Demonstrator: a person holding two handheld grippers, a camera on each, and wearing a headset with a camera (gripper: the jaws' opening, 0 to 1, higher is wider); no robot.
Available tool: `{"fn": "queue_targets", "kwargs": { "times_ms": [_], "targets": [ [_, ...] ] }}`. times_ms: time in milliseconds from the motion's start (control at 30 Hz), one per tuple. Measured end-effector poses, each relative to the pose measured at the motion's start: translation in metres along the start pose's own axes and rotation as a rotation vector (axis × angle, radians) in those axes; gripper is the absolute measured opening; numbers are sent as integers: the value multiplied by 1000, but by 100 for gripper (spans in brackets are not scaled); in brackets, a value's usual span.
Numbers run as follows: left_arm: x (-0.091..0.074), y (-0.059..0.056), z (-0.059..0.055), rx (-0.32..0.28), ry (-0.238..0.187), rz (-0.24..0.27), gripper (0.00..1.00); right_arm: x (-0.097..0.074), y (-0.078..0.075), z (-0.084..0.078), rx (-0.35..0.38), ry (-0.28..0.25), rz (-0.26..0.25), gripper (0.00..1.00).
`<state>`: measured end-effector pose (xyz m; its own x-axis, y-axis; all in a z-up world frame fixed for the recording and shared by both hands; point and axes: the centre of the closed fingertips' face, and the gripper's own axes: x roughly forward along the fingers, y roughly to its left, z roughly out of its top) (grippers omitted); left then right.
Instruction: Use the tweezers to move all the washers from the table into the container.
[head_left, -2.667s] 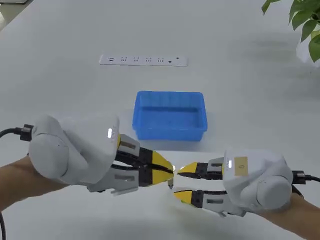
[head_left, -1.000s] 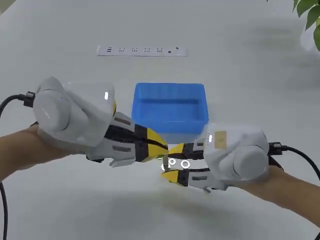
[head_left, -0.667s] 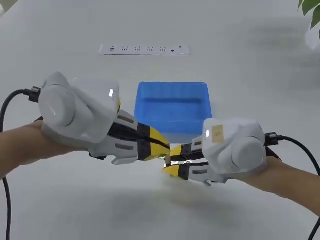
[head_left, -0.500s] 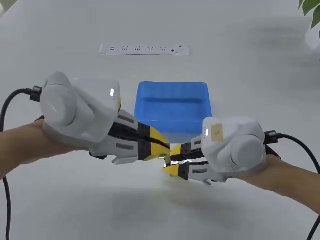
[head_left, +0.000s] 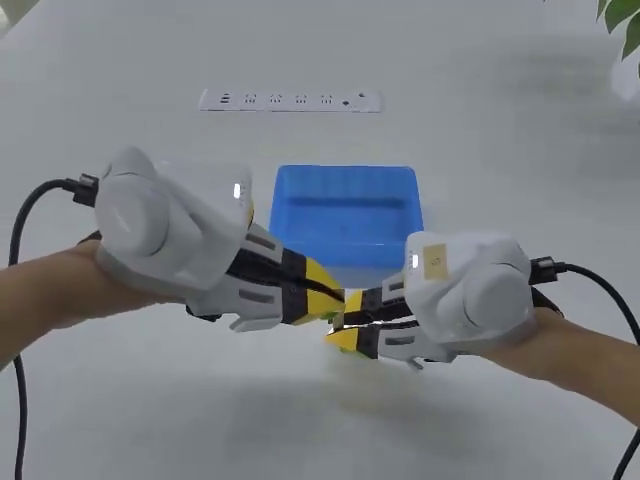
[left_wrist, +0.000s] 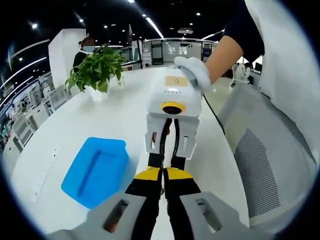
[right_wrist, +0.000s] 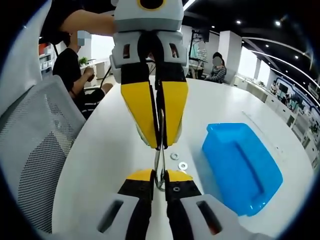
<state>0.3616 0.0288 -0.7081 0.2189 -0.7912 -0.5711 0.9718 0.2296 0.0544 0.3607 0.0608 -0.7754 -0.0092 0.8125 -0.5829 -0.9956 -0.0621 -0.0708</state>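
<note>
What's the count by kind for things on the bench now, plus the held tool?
Washers: 2 in sight
Tweezers: 1, held
Blue container: 1
Power strip: 1
Potted plant: 1
Total: 6

Blue container (head_left: 345, 215) open-topped, bare counter (head_left: 500, 140) left, right and behind it, power strip (head_left: 290, 100) well behind, near side blocked by left gripper (head_left: 328, 300) and right gripper (head_left: 345, 320) meeting on tweezers (right_wrist: 159, 167), washers (right_wrist: 183, 165) just beside.
</note>
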Motion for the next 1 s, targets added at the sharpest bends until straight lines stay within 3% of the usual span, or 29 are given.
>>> {"fn": "queue_targets", "kwargs": {
  "times_ms": [133, 200, 367, 500, 567, 767, 1000],
  "targets": [
    [1, -1, -1, -37, 0, 14, 7, -1, 1, 0, 2, -5, -6, 8],
    [2, -4, -4, -39, 15, 19, 12, -2, 0, -1, 10, -8, -12, 8],
    [-6, -5, 7, -56, -34, 50, 22, -4, 1, -2, 27, -15, -11, 8],
    [-16, -5, 6, -51, -25, 98, 22, -4, 2, -2, 22, -7, -6, 8],
    [-22, -6, 7, -65, -44, 120, 22, -4, 2, -1, 21, -3, -3, 8],
    [-45, -17, -7, -126, -42, 188, 26, -10, 3, 6, 23, -9, -1, 8],
    [-75, -28, -24, -262, -83, 329, 39, -21, 7, 21, -4, -18, 33, 8]
  ]
}}
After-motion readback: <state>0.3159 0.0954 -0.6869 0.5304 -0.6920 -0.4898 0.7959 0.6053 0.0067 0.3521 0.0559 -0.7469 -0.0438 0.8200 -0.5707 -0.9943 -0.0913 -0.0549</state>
